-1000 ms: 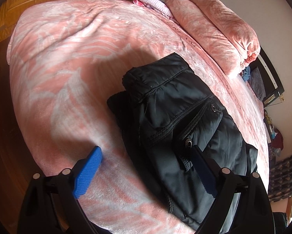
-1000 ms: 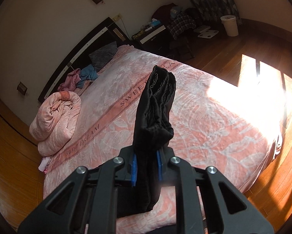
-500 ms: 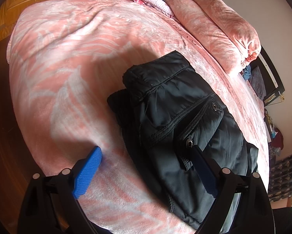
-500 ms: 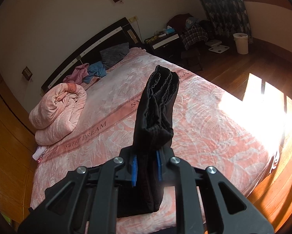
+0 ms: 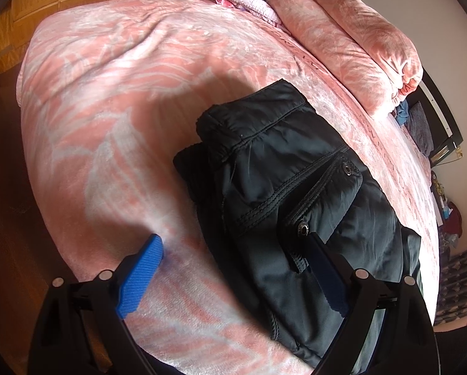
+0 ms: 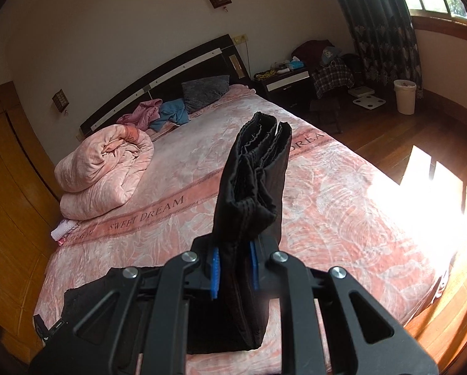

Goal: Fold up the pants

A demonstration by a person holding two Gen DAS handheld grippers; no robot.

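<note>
Black pants lie on the pink bed, waistband and a snap pocket facing up. My left gripper is open just above them, its left blue pad over the bedspread, its right pad over the pants. My right gripper is shut on the bunched leg ends of the pants, which stand up between the blue pads above the bed. The waist part shows at the lower left of the right wrist view.
A rolled pink quilt lies at the head side, also in the left wrist view. Loose clothes and a grey pillow sit by the headboard. Wooden floor, a nightstand and a white bin stand beyond the bed.
My right gripper has swung and lifted with the leg ends, so more of the headboard and window shows. The left gripper has barely moved.
</note>
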